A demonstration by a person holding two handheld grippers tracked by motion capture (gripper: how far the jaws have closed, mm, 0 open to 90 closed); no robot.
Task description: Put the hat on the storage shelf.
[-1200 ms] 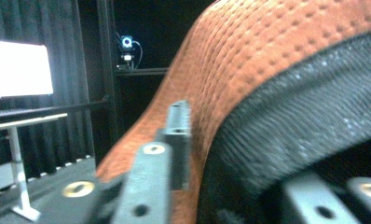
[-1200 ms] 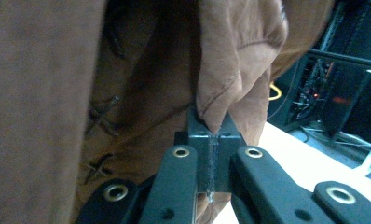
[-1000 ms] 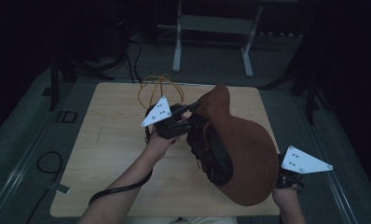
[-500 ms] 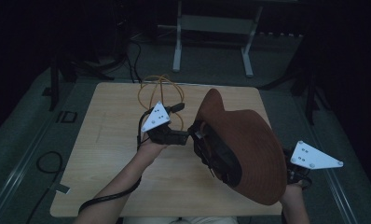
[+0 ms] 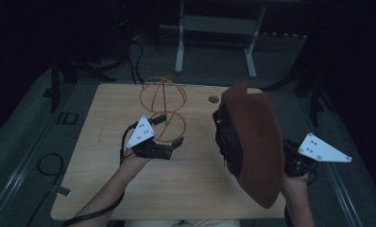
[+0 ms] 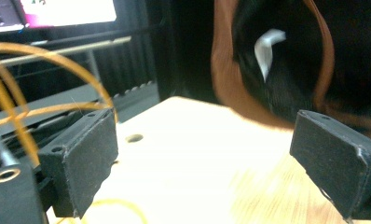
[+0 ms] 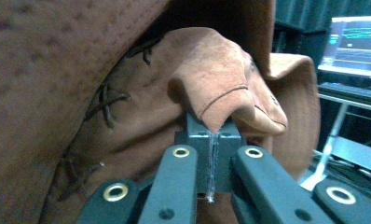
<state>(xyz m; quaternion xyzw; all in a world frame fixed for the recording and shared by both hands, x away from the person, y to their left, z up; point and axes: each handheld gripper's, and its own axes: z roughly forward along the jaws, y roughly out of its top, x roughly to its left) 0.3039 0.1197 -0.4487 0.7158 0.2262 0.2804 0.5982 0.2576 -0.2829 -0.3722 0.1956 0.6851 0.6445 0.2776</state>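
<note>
Pinching a fold of the brown suede hat, the right gripper has its jaws pressed together on the crown; the hat hangs tilted at 3 o'clock over the table, looking soft, light and floppy, so the crown fold or brim edge seems the best hold; the left gripper stands spread and empty at 9 o'clock beside the orange wire stand; since a second ago it has drawn away from the hat.
</note>
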